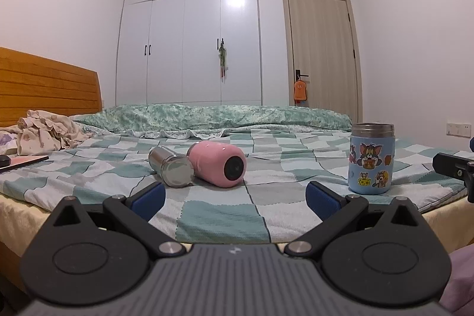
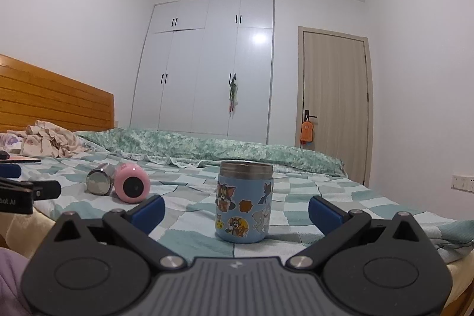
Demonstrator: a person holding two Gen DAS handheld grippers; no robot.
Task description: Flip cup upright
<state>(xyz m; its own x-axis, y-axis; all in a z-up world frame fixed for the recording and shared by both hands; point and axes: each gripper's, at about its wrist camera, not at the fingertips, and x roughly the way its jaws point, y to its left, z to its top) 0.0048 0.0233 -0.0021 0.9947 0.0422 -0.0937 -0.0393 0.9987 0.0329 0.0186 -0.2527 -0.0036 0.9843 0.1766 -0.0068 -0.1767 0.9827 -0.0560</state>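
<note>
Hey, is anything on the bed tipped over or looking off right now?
Yes. The pink cup and the steel cup lie on their sides next to each other on the checkered bedspread, bases toward the cameras. The blue cartoon cup stands upright. No spill shows. Both grippers are open and empty.

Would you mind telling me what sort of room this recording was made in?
Almost certainly a home bedroom: a bed with a checked bedsheet and a wooden headboard, a white built-in wardrobe behind it, and a closed door beside that.
</note>
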